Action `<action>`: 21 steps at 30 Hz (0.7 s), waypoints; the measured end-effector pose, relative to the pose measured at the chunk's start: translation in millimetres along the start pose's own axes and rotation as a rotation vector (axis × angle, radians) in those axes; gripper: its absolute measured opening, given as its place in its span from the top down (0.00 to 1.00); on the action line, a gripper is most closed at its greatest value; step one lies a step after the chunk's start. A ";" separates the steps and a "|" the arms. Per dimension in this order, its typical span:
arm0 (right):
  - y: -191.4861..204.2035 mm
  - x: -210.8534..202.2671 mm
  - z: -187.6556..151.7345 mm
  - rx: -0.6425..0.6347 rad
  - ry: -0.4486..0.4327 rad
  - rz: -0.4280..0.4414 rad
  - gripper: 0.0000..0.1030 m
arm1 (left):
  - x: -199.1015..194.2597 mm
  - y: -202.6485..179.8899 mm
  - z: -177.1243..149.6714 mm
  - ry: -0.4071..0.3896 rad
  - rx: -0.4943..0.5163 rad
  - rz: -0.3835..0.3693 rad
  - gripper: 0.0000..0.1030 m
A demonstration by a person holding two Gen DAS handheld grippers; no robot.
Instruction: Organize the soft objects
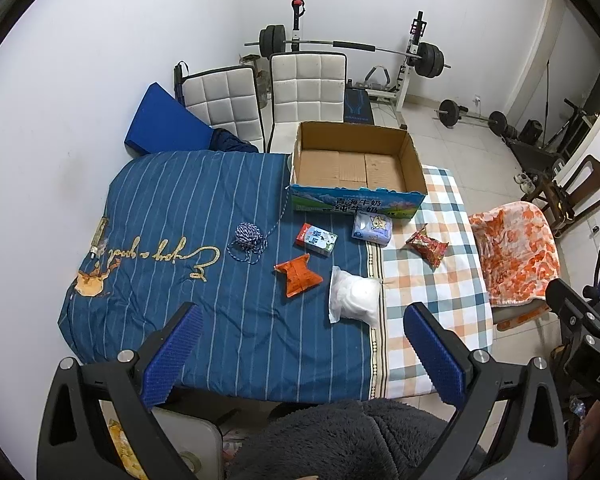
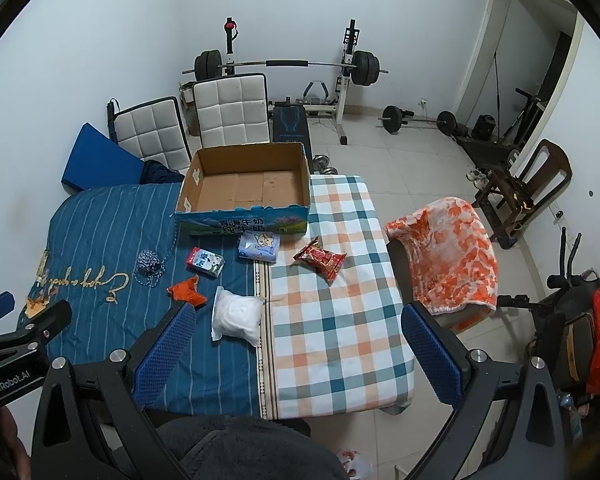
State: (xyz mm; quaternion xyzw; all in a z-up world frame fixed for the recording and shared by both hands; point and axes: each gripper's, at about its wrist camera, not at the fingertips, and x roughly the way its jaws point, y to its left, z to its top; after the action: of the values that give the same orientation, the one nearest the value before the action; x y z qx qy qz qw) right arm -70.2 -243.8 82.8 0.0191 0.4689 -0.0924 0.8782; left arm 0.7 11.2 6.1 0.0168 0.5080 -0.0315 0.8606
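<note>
Six soft items lie before our open cardboard box [image 1: 356,160], printed with Chinese milk lettering: one striped yarn ball [image 1: 249,236], one small carton [image 1: 316,239], one tissue pack [image 1: 372,228], two crinkled red snack packets [image 1: 299,275] [image 1: 427,246], one white plastic pouch [image 1: 354,295]. Our left gripper [image 1: 300,356] and right gripper [image 2: 296,354] both gape wide, holding nothing, above the striped quilt [image 1: 180,208].

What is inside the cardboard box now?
The cardboard box holds nothing: only its bare brown floor flaps show. In both views the near wall hides a thin strip of floor along the front, so that part cannot be checked.
</note>
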 end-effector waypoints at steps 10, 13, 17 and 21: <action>2.7 1.8 0.8 0.003 0.005 -0.001 0.00 | 1.5 5.0 0.6 0.004 -0.001 0.002 0.00; 4.1 0.7 0.6 0.002 0.000 -0.002 0.00 | 1.4 6.9 0.9 0.003 -0.003 0.001 0.00; 5.3 1.2 1.3 0.000 0.001 -0.001 0.00 | 2.8 10.8 2.0 0.000 -0.003 0.002 0.00; 5.9 1.2 1.7 0.002 -0.001 0.002 0.00 | 2.7 14.7 2.8 -0.008 -0.004 0.004 0.00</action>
State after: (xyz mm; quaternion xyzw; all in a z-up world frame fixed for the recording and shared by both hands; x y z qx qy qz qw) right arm -67.1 -238.4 82.4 0.0203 0.4683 -0.0919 0.8785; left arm 5.5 25.6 5.0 0.0161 0.5046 -0.0290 0.8627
